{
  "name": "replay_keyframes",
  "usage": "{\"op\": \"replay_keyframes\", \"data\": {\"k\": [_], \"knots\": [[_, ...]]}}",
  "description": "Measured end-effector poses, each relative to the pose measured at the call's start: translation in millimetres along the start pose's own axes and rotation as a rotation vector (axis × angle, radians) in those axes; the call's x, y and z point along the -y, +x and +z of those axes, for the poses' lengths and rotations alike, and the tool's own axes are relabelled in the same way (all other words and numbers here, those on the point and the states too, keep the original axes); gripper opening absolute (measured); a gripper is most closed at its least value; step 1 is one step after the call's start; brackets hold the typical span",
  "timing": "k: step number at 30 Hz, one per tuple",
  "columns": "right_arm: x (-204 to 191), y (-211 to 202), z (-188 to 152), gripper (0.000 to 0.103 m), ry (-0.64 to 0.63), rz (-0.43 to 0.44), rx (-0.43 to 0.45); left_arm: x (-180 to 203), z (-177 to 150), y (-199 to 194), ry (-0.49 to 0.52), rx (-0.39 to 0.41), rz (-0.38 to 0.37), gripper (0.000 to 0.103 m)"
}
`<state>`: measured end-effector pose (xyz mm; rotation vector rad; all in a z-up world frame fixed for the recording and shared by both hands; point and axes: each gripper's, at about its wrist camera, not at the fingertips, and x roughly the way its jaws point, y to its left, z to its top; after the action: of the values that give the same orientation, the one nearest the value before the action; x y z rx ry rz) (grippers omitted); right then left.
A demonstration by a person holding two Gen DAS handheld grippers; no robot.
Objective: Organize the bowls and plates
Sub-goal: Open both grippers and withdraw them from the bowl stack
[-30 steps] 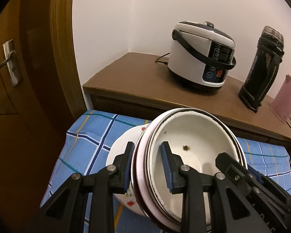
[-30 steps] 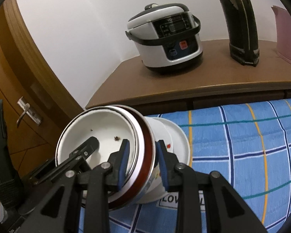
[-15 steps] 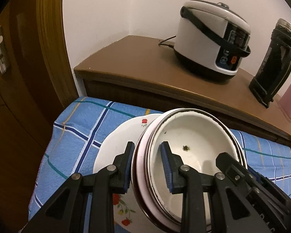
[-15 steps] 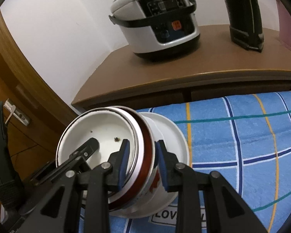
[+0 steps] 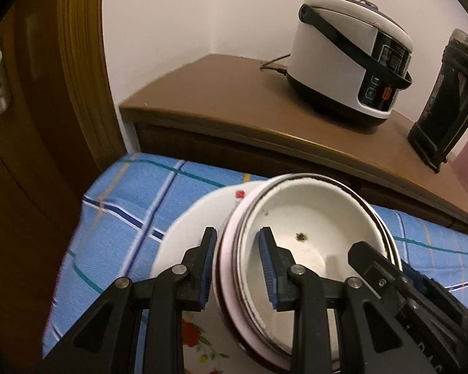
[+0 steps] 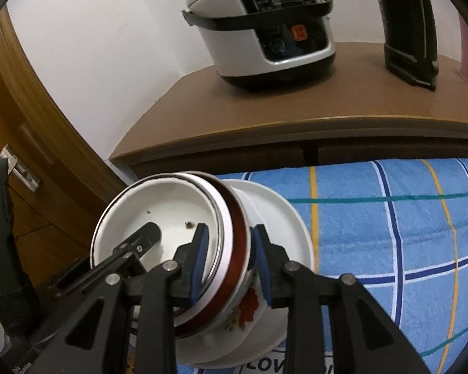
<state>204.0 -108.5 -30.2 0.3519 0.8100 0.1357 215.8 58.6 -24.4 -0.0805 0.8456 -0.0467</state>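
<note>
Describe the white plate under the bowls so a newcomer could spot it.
Find the blue checked cloth in front of the wooden cabinet with the rice cooker. At its left end lies the white plate, under the gripped bowl stack. It alone is flat and wide.

A corner of a room with white walls and brown wooden furniture.
A wooden cabinet (image 5: 265,118) stands in the corner; on it are a white rice cooker (image 5: 346,59) and a black flask (image 5: 446,99). A wooden door (image 5: 25,124) is on the left. A blue checked cloth (image 6: 390,218) lies in front.
</note>
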Motion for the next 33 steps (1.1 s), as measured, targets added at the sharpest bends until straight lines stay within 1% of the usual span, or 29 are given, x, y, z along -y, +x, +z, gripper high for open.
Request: {"op": "replay_keyframes", "data": {"k": [1,2,3,4,5,6,7,8,10,13,15,16,17,19,22,25,30,33], "knots": [[0.7,-1.2,-1.4,0.038,0.004,-0.003,0.001,0.5,0.0,-3.0,0.015,0.012,0.015,0.035],[2.8,-1.2,-2.6,0.042,0.013,-0.001,-0.003,0.2,0.1,-6.4,0.029,0.023,0.035,0.043],[6.0,-1.5,-3.1,0.045,0.030,0.020,-0.006,-1.6,0.1,-11.2,0.032,0.038,0.057,0.049],[8.8,-2.7,-2.4,0.055,0.054,0.047,-0.002,-4.6,0.0,-17.5,0.026,0.057,0.069,0.063],[11.2,-6.3,-2.4,0.065,0.073,0.051,0.009,-7.4,-0.1,-22.2,0.018,0.071,0.069,0.072],[13.3,-12.8,-2.8,0.068,0.087,0.054,0.033,-10.6,-0.9,-31.1,0.007,0.097,0.067,0.073],[14.8,-20.3,-3.5,0.076,0.095,0.061,0.062,-11.8,-1.2,-36.0,0.005,0.111,0.066,0.073],[15.6,-27.7,-4.5,0.080,0.100,0.066,0.088,-12.3,-2.0,-42.1,0.011,0.124,0.066,0.073],[15.8,-45.0,-8.0,0.081,0.103,0.063,0.144,-13.0,-4.7,-52.4,0.016,0.132,0.067,0.074],[11.5,-62.4,-14.1,0.086,0.082,0.045,0.184,-17.1,-11.9,-66.8,0.000,0.145,0.048,0.074],[10.1,-75.9,-20.8,0.087,0.072,0.039,0.212,-19.1,-20.4,-78.5,-0.010,0.168,0.050,0.074],[9.8,-83.0,-22.9,0.090,0.067,0.037,0.234,-20.5,-26.0,-84.6,-0.015,0.179,0.058,0.074],[8.9,-90.7,-27.5,0.095,0.061,0.032,0.252,-20.7,-29.8,-88.0,-0.018,0.186,0.063,0.074],[7.0,-106.7,-38.1,0.099,0.048,0.017,0.296,-22.8,-40.4,-98.1,-0.020,0.198,0.069,0.074],[1.2,-128.4,-52.4,0.099,0.014,-0.012,0.346,-24.7,-53.6,-111.5,-0.029,0.208,0.075,0.074],[-5.2,-143.6,-61.8,0.100,-0.011,-0.027,0.376,-23.6,-66.0,-124.6,-0.021,0.223,0.074,0.074],[-12.9,-162.7,-78.3,0.102,-0.046,-0.042,0.420,-15.3,-80.5,-139.3,0.034,0.248,0.095,0.074],[-17.1,-174.4,-89.6,0.102,-0.068,-0.062,0.451,-12.8,-87.3,-147.2,0.044,0.255,0.087,0.075]]}}
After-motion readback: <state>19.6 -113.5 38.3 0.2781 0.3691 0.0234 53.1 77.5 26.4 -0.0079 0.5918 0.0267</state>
